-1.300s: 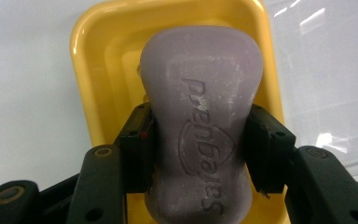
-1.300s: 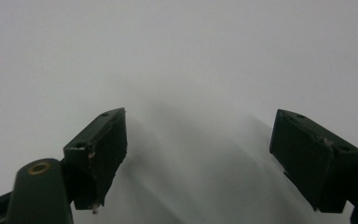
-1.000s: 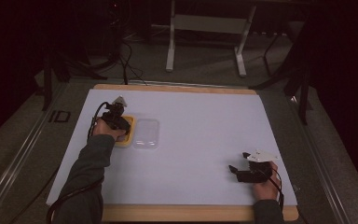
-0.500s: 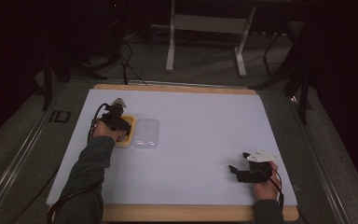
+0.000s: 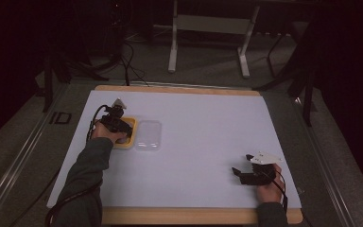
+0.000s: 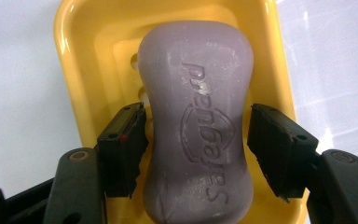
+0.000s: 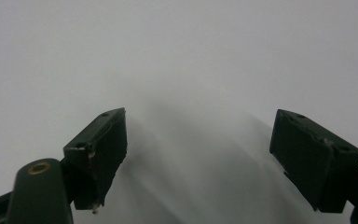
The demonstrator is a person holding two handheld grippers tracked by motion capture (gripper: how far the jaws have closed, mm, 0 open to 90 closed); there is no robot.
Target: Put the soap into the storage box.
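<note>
While the left gripper (image 6: 198,151) straddles the purple soap bar (image 6: 196,121) lying in the yellow dish (image 6: 79,65), jaws apart beside its waist, the bar looks rigid, slick, best pinched there; right gripper (image 7: 198,158) open, idle.

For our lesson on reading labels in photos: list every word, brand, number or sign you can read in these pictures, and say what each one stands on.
"Safeguard": embossed along the top of the purple soap bar in the yellow dish, reading upside down in the left gripper view, with a curved emblem across it.
"ID", or a mark like it: dark sign on the grey floor left of the table, too small to be sure.
No other text is legible.
</note>
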